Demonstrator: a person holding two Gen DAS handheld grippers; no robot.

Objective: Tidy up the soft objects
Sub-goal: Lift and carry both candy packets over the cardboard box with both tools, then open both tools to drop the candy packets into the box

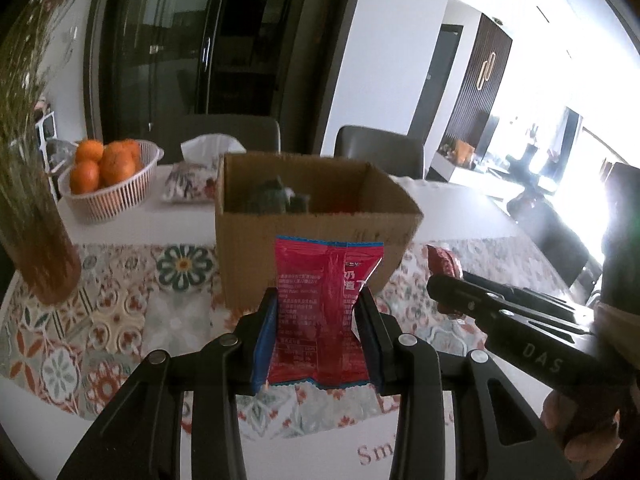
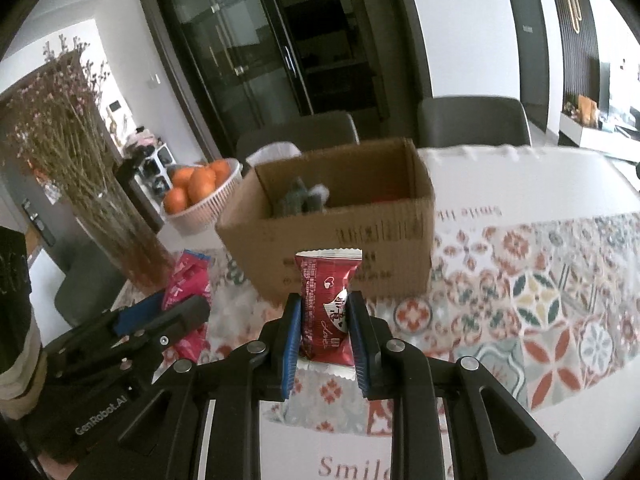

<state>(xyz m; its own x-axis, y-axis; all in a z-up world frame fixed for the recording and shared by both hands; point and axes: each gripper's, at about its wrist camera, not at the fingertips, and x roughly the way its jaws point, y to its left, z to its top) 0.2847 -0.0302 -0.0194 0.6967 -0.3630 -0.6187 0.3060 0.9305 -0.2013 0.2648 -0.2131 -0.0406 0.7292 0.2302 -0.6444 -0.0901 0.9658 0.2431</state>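
Note:
My left gripper [image 1: 320, 300] is shut on a pink-red snack packet [image 1: 324, 312], held above the patterned tablecloth in front of an open cardboard box [image 1: 312, 256]. My right gripper [image 2: 324, 304] is shut on a dark red snack packet [image 2: 328, 308], also in front of the box [image 2: 340, 240]. The box holds a dark grey soft object [image 2: 298, 198]. The right gripper shows at the right in the left wrist view [image 1: 452, 288]; the left gripper and its pink packet [image 2: 188, 284] show at the left in the right wrist view.
A white basket of oranges [image 1: 108, 168] and a tissue pack [image 1: 192, 184] stand behind the box on the left. A vase of dried flowers [image 2: 120, 232] is at the left. Chairs [image 2: 472, 120] stand behind the table.

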